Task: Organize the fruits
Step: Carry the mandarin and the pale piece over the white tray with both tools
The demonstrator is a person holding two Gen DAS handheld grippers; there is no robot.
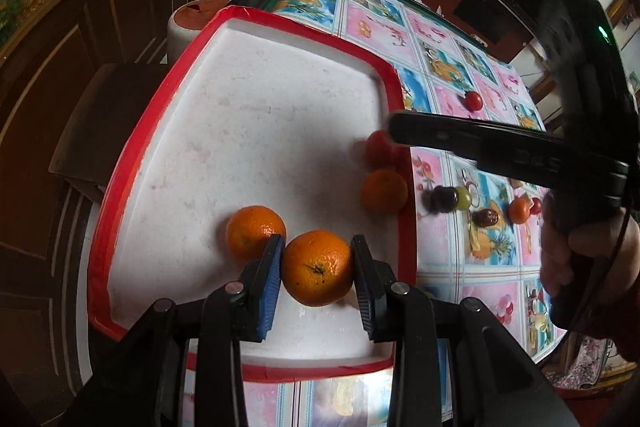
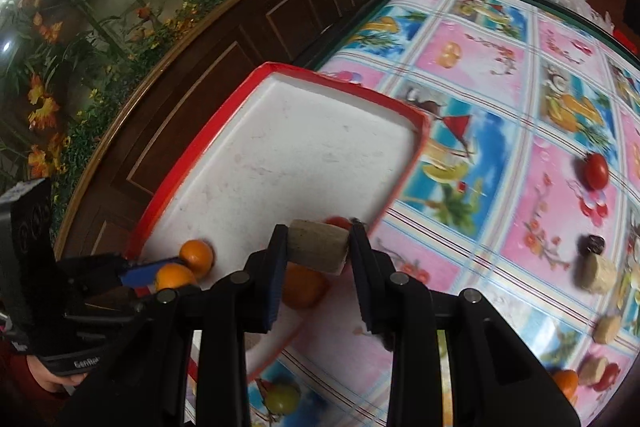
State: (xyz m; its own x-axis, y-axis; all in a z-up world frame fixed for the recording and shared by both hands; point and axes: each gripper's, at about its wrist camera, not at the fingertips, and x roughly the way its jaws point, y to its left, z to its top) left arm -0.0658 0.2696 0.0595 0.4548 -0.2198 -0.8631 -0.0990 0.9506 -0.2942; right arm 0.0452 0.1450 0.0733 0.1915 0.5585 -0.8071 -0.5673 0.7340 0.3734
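Presently on record: left gripper (image 1: pixel 317 269), fingers closed against an orange (image 1: pixel 318 267) just above the floor of the red-rimmed white tray (image 1: pixel 120 163); second orange (image 1: pixel 256 231) just beside it in the tray; third orange (image 1: pixel 384 190) and a red tomato (image 1: pixel 380 149) at the tray's right wall; right gripper (image 2: pixel 319 247), fingers clamped on a beige cylindrical piece (image 2: pixel 318 246), above the tray's edge; loose on the patterned tablecloth (image 2: pixel 500 99): tomato (image 2: pixel 596 171), dark date (image 2: pixel 592 243), green grape (image 2: pixel 283 398)
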